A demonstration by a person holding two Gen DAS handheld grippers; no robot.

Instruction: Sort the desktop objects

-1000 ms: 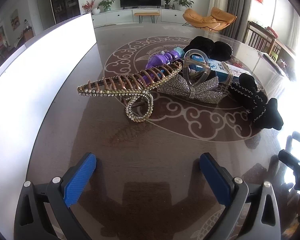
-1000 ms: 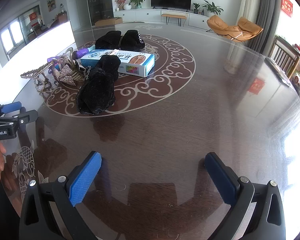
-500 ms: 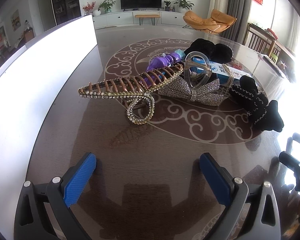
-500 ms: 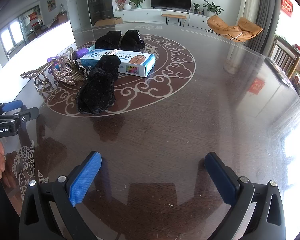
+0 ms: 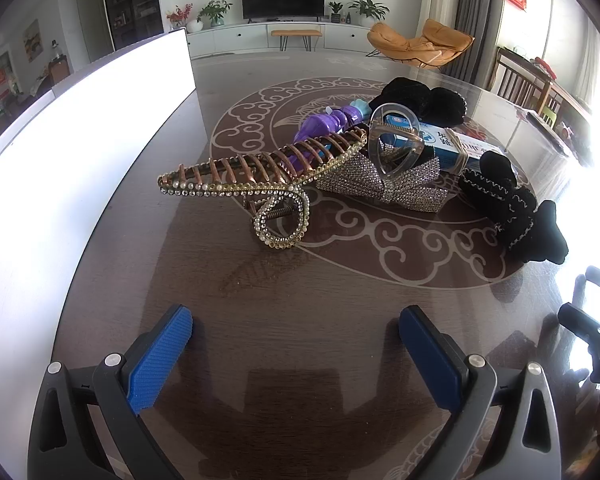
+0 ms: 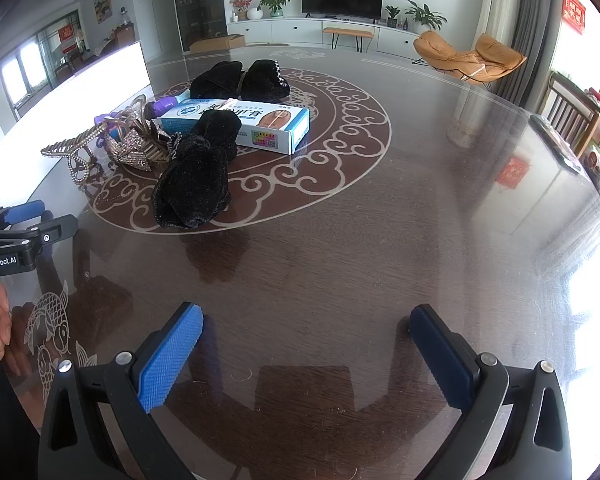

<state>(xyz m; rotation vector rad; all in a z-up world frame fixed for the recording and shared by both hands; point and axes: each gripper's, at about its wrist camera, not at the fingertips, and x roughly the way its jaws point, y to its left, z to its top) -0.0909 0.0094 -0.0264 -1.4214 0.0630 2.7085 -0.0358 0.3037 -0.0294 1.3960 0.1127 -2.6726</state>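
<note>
While nothing is yet held, the pile waits at the middle of the glossy dark table.

White box, far left: a bright white box runs along the table's left edge, a likely sorting bin, though its inside is washed out.

Left gripper: left gripper spread wide, empty, low over the table.

Nearest thing: the rhinestone hair claw lies straight ahead of the left gripper, well apart from it. Its long axis runs left to right across the gripper's line, tip toward the white box, loop handle facing the gripper.

Behind it: purple clip, clear clip on a sparkly bow, boxed ointment, two black velvet bows.

Right gripper: right gripper also spread and empty, over bare table, with the pile ahead and to its left.

Judgement: the left is nearer the hair claw; a straight advance should bracket its loop.
</note>
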